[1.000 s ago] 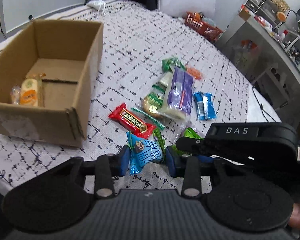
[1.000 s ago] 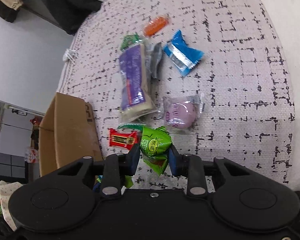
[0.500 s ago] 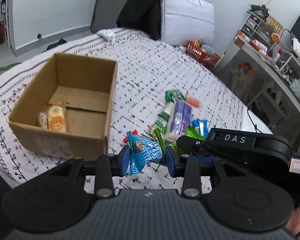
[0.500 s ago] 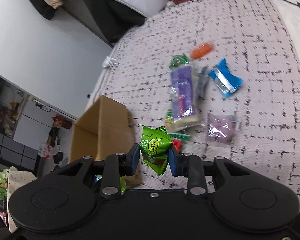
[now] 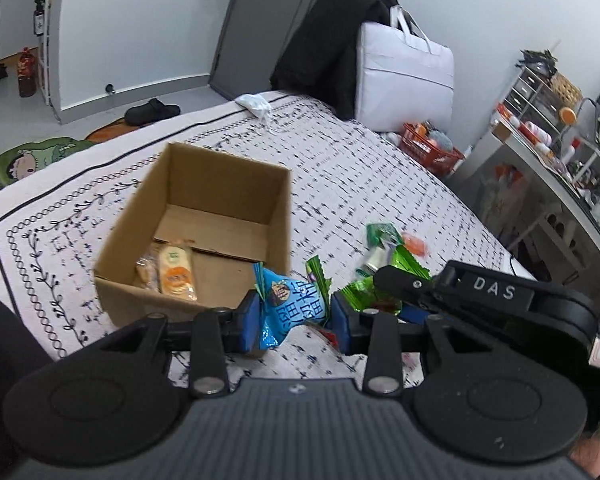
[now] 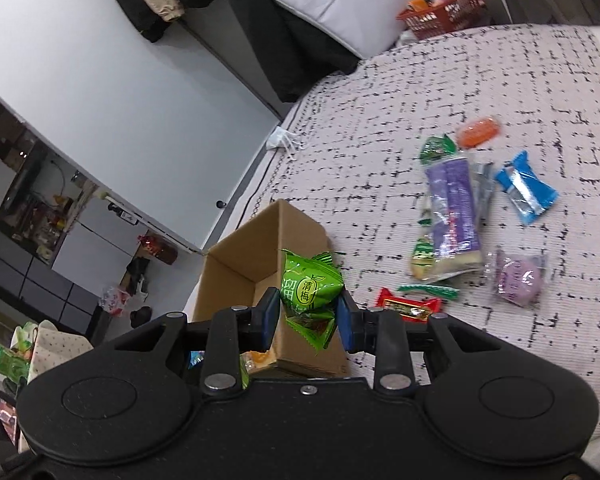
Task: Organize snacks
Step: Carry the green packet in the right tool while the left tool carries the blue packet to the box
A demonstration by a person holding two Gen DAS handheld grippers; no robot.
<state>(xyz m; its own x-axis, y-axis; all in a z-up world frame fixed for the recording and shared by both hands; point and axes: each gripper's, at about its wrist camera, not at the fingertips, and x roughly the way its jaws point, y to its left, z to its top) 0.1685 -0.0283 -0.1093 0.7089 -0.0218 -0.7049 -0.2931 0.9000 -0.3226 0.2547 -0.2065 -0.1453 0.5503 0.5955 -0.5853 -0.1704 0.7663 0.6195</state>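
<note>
Left tongs (image 5: 294,314) clench a blue snack packet (image 5: 290,304); right tongs (image 6: 309,314) clench a green one (image 6: 310,290). Ahead, the cardboard box (image 5: 204,184) holds two packets; several remain on the bed (image 6: 500,80).

Cardboard box (image 5: 204,216): top open, flaps clear. Floor mostly bare; two orange-labelled packets (image 5: 168,270) lie against its near-left wall. Bedspread (image 5: 340,168) around the box: bare on its far and left sides. Right of the box: scattered snack pile (image 6: 452,220) covers the cloth. Right gripper (image 5: 384,300) crosses just beside the left gripper (image 5: 294,314).
</note>
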